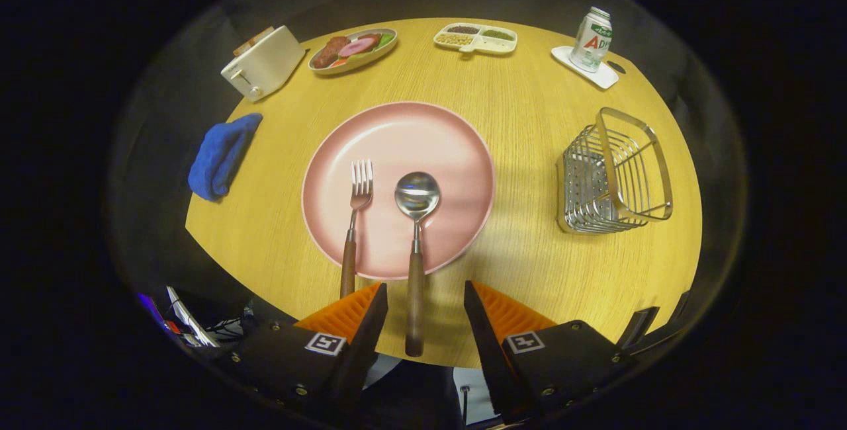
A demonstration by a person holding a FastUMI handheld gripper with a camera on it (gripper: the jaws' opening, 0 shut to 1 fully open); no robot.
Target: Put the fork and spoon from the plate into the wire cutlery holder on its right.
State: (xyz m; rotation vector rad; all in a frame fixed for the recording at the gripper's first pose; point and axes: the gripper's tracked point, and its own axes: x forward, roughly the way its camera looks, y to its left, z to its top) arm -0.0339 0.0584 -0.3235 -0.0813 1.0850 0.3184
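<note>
The hand-held gripper (425, 301) sits at the bottom centre of the frame with its two orange ribbed fingers (347, 314) spread wide and holding nothing. The brown wooden handle of the steel spoon (416, 245) runs down into the gap between them without touching either pad.

The spoon and the steel fork with a brown wooden handle (354, 228) lie side by side, apart, on the round pink plate (456, 145) in the middle of the frame, on the round pale wooden desk (529, 106). Both heads rest on the plate; both handles stick out over its near rim toward the fingers, the fork to the left of the spoon. The silver wire cutlery holder (612, 175) stands at the right of the frame, well apart from the plate.

Both pieces look light and stiff. The polished metal necks and heads are likely slippery, and the bowl of the spoon offers a poor flat to pinch. The wooden handles seem the better hold: thicker, less slick, and raised off the desk where they overhang the rim, so the fingers could close across the handle from both sides. Held far from the head, each piece may droop or swing, so a hold nearer the middle of the handle seems safer.
</note>
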